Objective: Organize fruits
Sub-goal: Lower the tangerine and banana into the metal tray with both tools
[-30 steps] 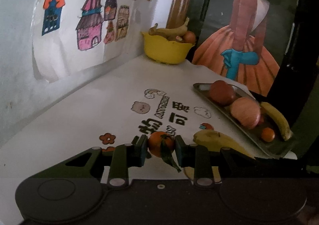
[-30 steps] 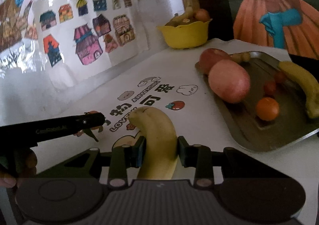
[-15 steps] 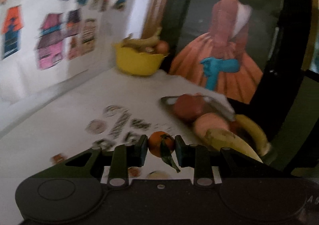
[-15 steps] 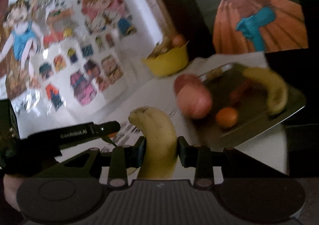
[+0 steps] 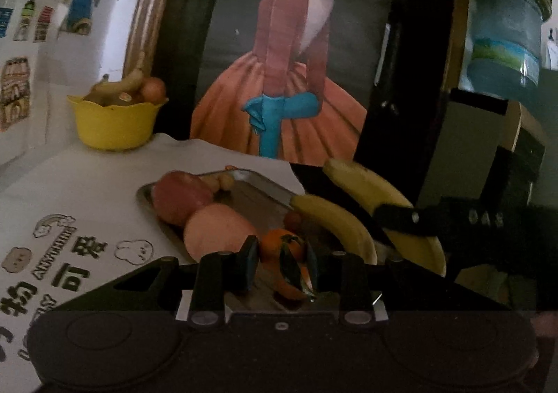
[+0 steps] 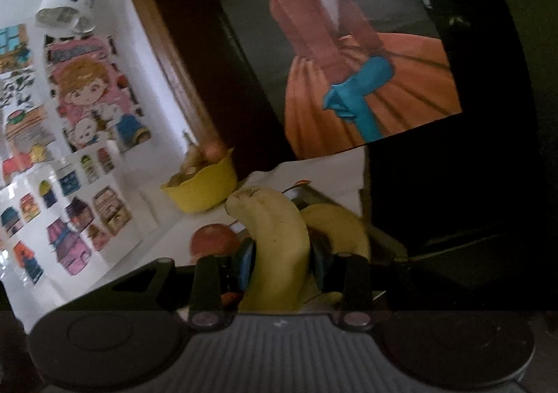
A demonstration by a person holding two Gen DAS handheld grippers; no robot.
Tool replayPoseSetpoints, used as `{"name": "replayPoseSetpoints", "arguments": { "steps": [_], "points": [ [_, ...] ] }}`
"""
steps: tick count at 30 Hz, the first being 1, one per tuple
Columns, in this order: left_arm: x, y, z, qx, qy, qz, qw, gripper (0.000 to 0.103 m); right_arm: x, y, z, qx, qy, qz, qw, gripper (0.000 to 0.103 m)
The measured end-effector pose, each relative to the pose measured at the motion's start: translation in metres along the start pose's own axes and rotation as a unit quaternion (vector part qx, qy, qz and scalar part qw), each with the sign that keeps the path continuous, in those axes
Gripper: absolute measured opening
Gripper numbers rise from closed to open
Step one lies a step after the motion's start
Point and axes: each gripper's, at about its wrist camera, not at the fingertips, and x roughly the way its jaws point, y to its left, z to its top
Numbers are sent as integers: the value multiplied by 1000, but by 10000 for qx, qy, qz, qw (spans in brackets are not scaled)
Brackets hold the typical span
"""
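Observation:
My left gripper [image 5: 281, 262] is shut on a small orange tangerine [image 5: 279, 248] with a dark leaf and holds it over the near part of the metal tray [image 5: 258, 185]. On the tray lie two red apples [image 5: 181, 197], a banana [image 5: 336, 225], a small red fruit and some small yellow fruits at the back. My right gripper [image 6: 281, 262] is shut on a yellow banana [image 6: 279, 246] and holds it above the tray's right side; it also shows in the left wrist view [image 5: 380, 208]. The tray banana [image 6: 340, 227] lies just behind it.
A yellow bowl [image 5: 113, 122] with bananas and an onion-coloured fruit stands at the back by the wall. A white mat [image 5: 69, 243] with printed characters covers the table. A poster of a woman in an orange dress [image 5: 279, 96] and a blue jar [image 5: 505, 33] stand behind.
Both grippers have swung right from over the white mat to the tray, carrying the tangerine and the banana. Both stay shut on their fruit.

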Motion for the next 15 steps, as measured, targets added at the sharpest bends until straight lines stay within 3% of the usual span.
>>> {"name": "replayPoseSetpoints", "arguments": {
  "steps": [5,15],
  "points": [
    [10,0,-10,152,109,33,9998,31,15,-13,1,61,58,-68,9999,38],
    [23,24,-12,-508,494,-204,9973,31,44,-8,-2,56,173,-61,9998,38]
  ]
}}
